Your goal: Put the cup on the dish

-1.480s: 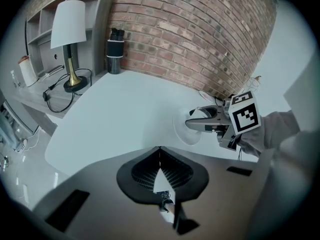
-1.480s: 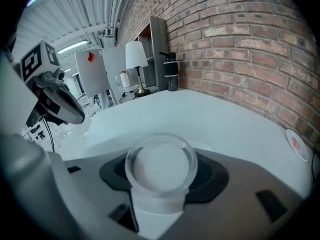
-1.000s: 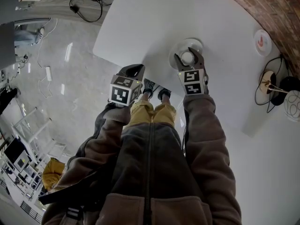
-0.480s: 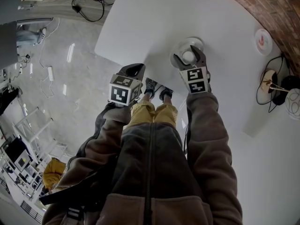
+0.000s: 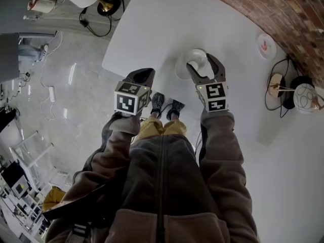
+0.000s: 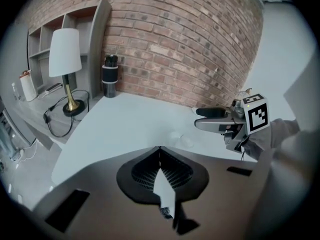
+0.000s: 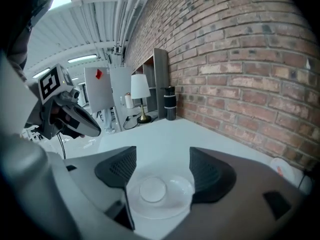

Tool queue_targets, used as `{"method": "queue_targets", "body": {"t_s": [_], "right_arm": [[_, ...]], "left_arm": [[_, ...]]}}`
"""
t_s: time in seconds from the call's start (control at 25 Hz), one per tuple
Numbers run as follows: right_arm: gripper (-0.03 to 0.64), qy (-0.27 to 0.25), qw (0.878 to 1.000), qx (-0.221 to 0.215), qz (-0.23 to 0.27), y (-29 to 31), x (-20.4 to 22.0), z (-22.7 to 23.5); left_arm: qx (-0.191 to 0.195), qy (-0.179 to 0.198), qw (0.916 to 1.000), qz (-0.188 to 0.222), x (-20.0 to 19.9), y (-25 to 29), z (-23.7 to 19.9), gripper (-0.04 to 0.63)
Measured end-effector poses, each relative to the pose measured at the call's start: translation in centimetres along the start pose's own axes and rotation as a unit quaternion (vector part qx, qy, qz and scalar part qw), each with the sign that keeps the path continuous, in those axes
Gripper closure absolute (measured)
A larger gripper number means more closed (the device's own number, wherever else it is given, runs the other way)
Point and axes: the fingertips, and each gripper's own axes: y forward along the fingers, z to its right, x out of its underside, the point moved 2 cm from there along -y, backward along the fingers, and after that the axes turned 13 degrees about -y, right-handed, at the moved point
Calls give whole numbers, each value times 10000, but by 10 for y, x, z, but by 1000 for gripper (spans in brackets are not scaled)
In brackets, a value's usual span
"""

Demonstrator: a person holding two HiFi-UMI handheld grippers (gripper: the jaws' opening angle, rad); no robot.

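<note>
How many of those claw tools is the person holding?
2: the left gripper, shut, near the table's edge; the right gripper, open, over the cup on the dish.

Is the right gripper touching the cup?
Apart. Right gripper view: the right gripper, jaws just opened wider, shows gaps either side of the cup on the dish.

White worktop (image 5: pixel 228 24), reaching up to the brick wall (image 7: pixel 240 59). Bears a white dish (image 7: pixel 175 204) just below and between the spread jaws of the right claw (image 7: pixel 161 159). Far ahead of that claw, against the wall, an upright black flask (image 7: pixel 170 104). To the claw's right, near the wall, a small white disc (image 7: pixel 282 170) with a red mark.
</note>
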Motion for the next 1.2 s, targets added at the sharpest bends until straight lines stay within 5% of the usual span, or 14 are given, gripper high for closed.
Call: {"method": "queue_targets", "body": {"t_s": [0.24,0.44,0.68,1.2], "right_arm": [[341,-42,9967,636,496,-66,-70,38],[424,46,9867,1454,725,-116,-129,55],[615,141,9779,1899,866,-167,-183,45],[615,263,9626,2357,1306,-216,-275,62]], "left_arm": [[278,283,9960,796,-67,-38,39,589],[654,628,9841,1526,-127,-63,84,589],[970,945,9690,2067,-169,-108,140,589],[1298,1542,9321,3009,-239,-177,203,589]]}}
